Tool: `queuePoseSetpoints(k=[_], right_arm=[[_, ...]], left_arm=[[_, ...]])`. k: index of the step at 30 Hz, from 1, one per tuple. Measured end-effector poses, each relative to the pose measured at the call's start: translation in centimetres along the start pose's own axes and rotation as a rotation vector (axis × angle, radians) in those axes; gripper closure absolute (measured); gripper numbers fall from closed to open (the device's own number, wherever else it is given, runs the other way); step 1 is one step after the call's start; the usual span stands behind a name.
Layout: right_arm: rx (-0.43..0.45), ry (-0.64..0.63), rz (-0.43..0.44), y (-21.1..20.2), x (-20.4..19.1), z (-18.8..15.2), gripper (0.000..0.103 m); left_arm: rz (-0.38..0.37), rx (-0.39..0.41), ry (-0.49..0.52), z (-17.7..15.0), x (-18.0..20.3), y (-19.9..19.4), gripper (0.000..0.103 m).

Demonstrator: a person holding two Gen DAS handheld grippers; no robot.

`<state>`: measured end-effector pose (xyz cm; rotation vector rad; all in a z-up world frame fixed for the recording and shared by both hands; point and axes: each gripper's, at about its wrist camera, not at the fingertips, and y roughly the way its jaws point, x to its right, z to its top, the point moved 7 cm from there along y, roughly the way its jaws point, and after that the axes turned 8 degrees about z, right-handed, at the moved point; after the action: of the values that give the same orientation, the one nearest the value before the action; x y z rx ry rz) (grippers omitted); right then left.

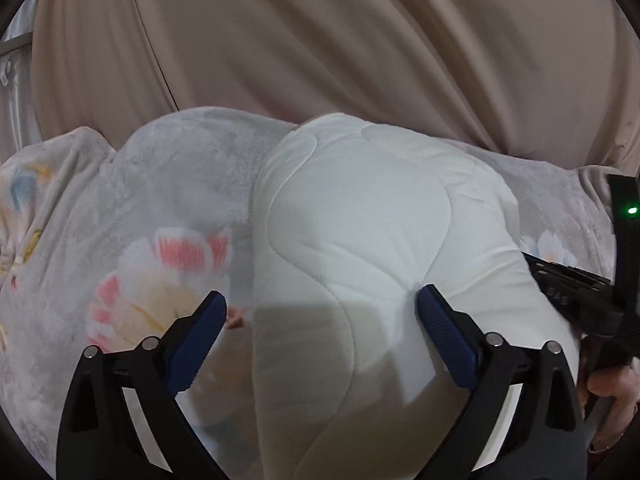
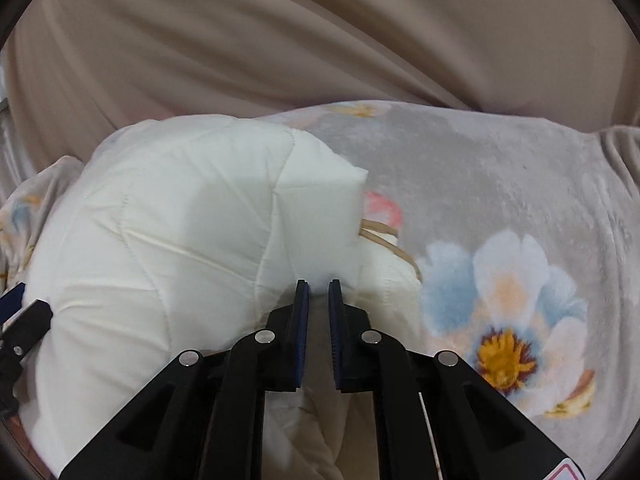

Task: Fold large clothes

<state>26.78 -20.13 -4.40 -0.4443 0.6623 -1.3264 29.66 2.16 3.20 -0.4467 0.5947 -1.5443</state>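
A white quilted garment lies folded in a thick bundle on a grey floral blanket. My left gripper is open above its near part, the blue pads wide apart, the right pad touching the fabric. In the right wrist view the same white garment bulges at left and centre. My right gripper is nearly closed, its narrow gap pinching a fold of the white fabric at the bundle's right edge. A beige cord sticks out beside it.
A beige curtain hangs close behind the bed. The floral blanket stretches to the right with a blue flower print. The right gripper's body and the hand holding it show at the right edge of the left wrist view.
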Motion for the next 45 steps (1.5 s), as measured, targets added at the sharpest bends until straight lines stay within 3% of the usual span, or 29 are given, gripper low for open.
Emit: queuePoseSetpoints(k=[4,8,11,15,18,22,27,29,38,45], right_arm=[[0.016,0.055,0.064,-2.5,0.3,0.5,0.092],[0.084,0.008,0.144,-9.3,-1.6,-0.5,0.089],[0.022,-0.09,0.122,-10.8,-3.0,-3.2,0.089],[-0.068,-0.147,0.04,-7.3,-2.6,-6.8,0.089],[-0.052,-0.11,0.035,-6.4,-1.8,-7.1,0.089],[0.006,-0.095,0.035,-10.8,-2.3,-6.6,0.086],[0.018,-0.087,0.044,-14.7,-2.7,-8.9,0.071],[0.014,-0.09,0.01,-15.1,-2.6,-10.6,0.066],[-0.058,-0.059,-0.03,-14.7,-1.7,-17.9,0.049],[-0.043,-0.076,-0.045,-15.1,-2.3,-19.7,0.037]], left_arm=[[0.02,-0.015,-0.001,-0.3,-0.8,0.4,0.008],[0.011,-0.004,0.002,-1.3,-2.3,-2.3,0.009],[-0.007,0.005,0.033,-3.0,-2.5,-4.4,0.009],[-0.001,0.005,0.058,-4.9,-1.3,-4.3,0.009],[0.064,0.028,0.071,-5.3,-1.2,-4.5,0.009],[0.034,0.045,0.073,-5.7,-1.5,-7.3,0.01],[-0.002,0.037,0.059,-8.0,-1.2,-9.7,0.009],[-0.004,0.031,0.056,-9.2,-0.8,-10.3,0.009],[-0.008,-0.027,0.062,-14.8,1.3,-10.1,0.009],[0.019,-0.066,0.031,-16.7,1.4,-9.5,0.009]])
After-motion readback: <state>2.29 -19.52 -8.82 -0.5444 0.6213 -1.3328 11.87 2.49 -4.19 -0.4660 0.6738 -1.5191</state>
